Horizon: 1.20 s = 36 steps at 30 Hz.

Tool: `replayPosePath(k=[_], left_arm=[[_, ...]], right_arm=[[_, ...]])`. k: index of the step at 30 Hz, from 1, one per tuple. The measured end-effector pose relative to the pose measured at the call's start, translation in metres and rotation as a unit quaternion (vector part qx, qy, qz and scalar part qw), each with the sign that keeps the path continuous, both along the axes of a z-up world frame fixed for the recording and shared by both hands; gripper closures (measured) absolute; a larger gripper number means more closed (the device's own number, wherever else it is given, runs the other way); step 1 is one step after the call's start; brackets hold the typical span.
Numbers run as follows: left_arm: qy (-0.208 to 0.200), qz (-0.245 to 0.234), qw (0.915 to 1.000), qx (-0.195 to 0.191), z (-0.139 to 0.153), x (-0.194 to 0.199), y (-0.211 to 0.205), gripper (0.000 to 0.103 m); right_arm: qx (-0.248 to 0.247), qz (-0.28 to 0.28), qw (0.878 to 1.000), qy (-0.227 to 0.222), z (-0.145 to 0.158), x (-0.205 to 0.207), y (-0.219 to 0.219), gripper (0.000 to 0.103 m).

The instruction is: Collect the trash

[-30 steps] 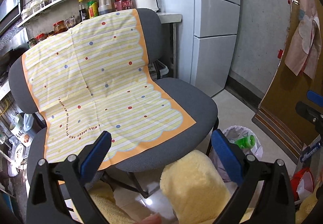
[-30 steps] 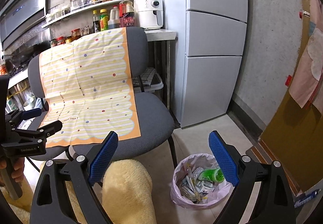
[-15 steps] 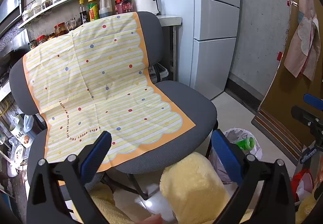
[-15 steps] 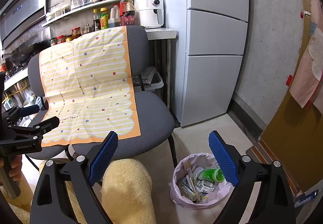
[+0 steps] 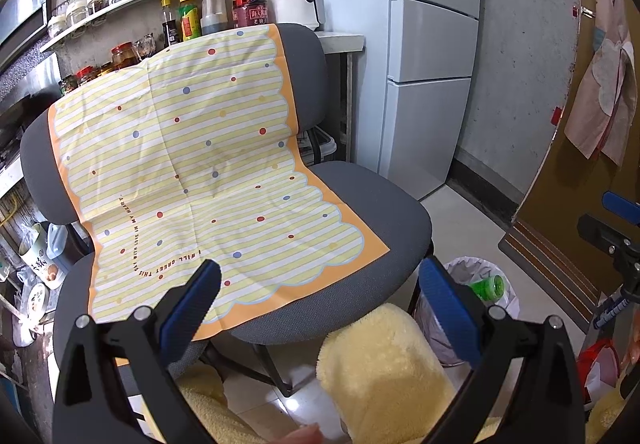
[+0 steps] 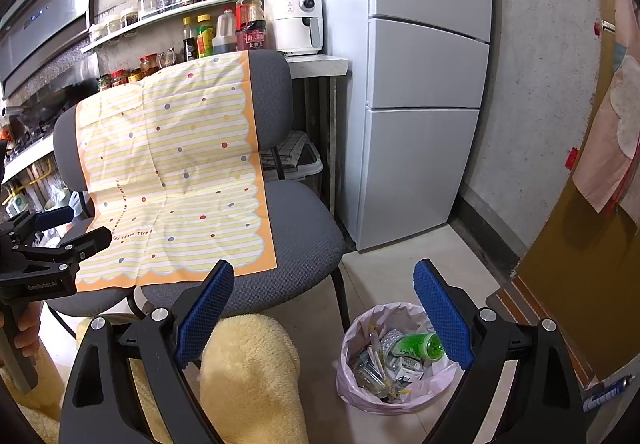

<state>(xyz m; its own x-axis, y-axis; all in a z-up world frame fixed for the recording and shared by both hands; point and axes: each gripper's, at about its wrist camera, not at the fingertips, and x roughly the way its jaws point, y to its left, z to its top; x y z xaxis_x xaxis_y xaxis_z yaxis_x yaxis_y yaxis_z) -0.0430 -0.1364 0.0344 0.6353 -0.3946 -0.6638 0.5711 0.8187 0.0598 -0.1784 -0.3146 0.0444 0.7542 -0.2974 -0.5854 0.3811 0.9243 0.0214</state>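
While both the left gripper point(image 5: 320, 286) and right gripper point(image 6: 324, 286) hang with jaws apart and empty, the trash bag point(image 6: 360, 328) on the floor beside the chair point(image 6: 296, 220) looks brimful, so added trash may spill

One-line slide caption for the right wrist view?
Open right tool hovers above a lined trash bin holding a green bottle, beside a cloth-draped grey chair.

A trash bin point(image 6: 394, 360) (apparently full) stands right of the chair point(image 6: 296, 228), before the fridge point(image 6: 424, 92).
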Motion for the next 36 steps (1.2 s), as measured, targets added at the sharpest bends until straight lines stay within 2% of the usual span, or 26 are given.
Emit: replayPosePath(k=[36], left_arm=[[0.005,0.009,0.9999,-0.003,-0.003,0.004,0.005,0.007]], right_arm=[[0.005,0.001,1.0,0.012,-0.01,0.004,0.001,0.012]])
